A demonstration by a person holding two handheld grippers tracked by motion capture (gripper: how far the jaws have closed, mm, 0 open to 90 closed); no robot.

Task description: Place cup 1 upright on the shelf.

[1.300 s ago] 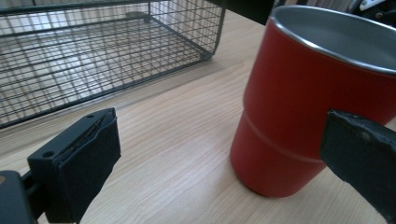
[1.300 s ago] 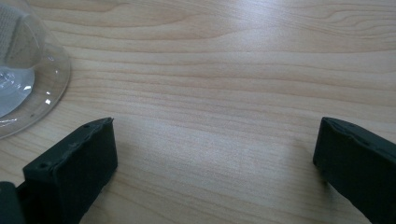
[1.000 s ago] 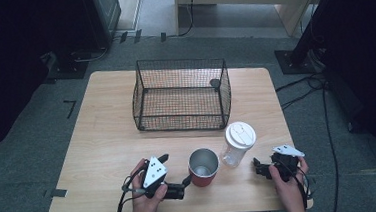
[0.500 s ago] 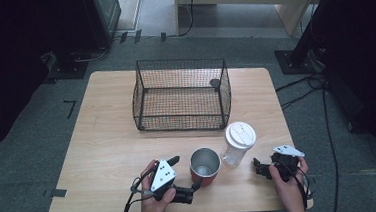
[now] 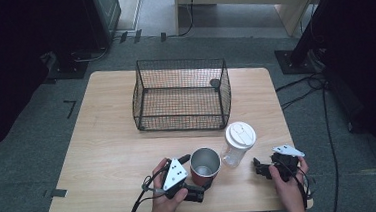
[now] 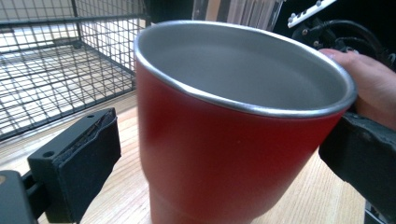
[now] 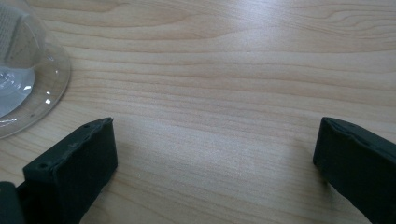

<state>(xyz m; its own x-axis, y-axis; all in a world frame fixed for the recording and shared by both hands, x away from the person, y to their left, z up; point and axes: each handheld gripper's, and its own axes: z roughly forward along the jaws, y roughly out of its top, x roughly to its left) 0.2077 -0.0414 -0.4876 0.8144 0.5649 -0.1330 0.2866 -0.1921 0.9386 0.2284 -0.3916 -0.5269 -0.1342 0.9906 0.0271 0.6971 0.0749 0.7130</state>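
Grasp approach on the red tumbler [image 5: 204, 166], which stood upright near the front edge of the wooden table [image 5: 108, 141], just left of the clear lidded cup [image 5: 238, 142] and well in front of the wire basket [image 5: 180, 94]. In the high view the left gripper [image 5: 202, 187] reached the tumbler from the person's side; in the left gripper view its jaws stood spread to either side of the red wall, one pad [image 6: 86, 163] apart from it by a visible gap at the left, the other close against it at the right, contact there not resolvable. The claw was therefore released and bracketing, not yet clenched. The right gripper [image 5: 260, 167] lay low over bare table beside the clear cup, and in the right gripper view its jaws were wide apart with nothing between them but wood grain and the cup's base [image 7: 23, 70] at the left margin. For a sound grasp, the judgement was that the tumbler should be centred between the pads before closing, since the uneven gaps would push it sideways toward the neighbouring cup; the pads should meet the wall below the steel rim [image 6: 243, 100], level and square, because the tapered, smooth body would tend to slip upward out of a tilted or high pinch. Closing slowly would limit tipping.
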